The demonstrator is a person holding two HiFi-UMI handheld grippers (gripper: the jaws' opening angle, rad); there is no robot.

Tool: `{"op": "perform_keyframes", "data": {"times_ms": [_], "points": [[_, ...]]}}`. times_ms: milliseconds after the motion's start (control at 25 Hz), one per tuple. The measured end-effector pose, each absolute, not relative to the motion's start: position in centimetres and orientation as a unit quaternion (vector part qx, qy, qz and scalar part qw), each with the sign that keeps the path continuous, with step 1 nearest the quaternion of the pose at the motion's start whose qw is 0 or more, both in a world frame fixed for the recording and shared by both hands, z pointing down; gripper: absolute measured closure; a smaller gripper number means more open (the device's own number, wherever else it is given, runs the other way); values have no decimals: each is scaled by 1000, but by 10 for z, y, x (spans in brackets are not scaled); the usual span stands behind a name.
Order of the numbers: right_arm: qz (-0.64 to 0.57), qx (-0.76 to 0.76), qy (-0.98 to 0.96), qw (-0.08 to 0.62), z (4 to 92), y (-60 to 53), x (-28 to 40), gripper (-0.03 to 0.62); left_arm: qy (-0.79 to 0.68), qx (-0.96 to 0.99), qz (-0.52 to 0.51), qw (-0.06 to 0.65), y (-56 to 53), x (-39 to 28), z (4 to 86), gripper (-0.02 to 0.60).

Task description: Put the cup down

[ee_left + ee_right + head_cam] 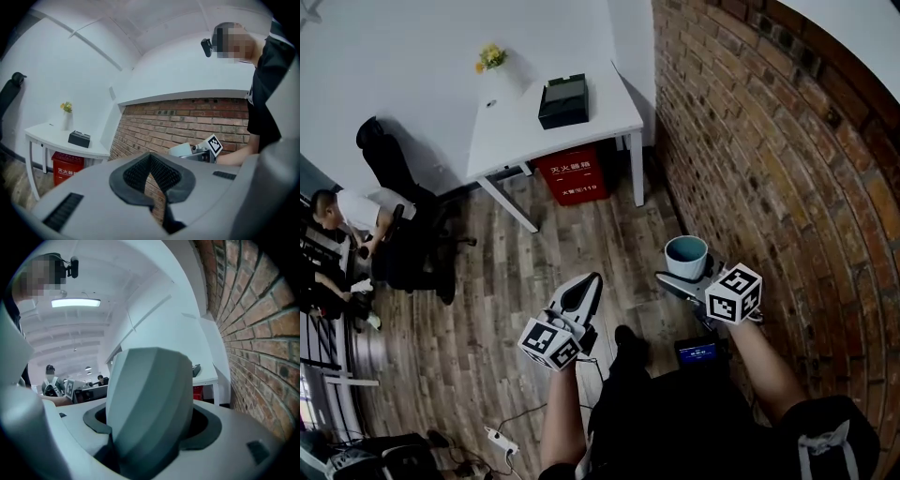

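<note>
Jaws, right gripper [682,274]: wide, gripping pale grey-green faceted cup [686,255] by its sides, low on the body.
Jaws, left gripper [582,292]: pressed together, nothing between them.
Cup: upright, mouth up, dark inside; held in the air over brown wood-plank floor [506,281], near right, close beside red brick wall [769,141].
Left gripper: left of the cup, apart from it, also over the floor.
Counter: white rectangular counter [511,136], far, well apart from the cup; carries black box [563,100] and white vase with yellow flowers [495,70].
Under counter: red box with white print [572,175].
Far left: seated person in white top [358,214], black office chair [384,155].
Near floor: white power strip [501,440] with cables.
</note>
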State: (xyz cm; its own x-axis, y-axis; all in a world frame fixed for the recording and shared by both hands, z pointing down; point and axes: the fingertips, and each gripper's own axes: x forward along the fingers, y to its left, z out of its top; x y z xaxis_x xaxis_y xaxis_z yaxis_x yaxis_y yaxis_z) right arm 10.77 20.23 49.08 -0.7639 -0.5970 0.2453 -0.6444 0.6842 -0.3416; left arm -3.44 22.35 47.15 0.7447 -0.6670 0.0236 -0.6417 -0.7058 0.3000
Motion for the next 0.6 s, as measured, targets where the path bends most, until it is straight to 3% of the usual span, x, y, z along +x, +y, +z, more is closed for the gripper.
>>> {"op": "perform_keyframes", "data": {"times_ms": [600], "points": [[207, 363, -907, 49, 505, 36, 34, 200, -330, 931, -38, 153, 58, -112, 496, 574]]}}
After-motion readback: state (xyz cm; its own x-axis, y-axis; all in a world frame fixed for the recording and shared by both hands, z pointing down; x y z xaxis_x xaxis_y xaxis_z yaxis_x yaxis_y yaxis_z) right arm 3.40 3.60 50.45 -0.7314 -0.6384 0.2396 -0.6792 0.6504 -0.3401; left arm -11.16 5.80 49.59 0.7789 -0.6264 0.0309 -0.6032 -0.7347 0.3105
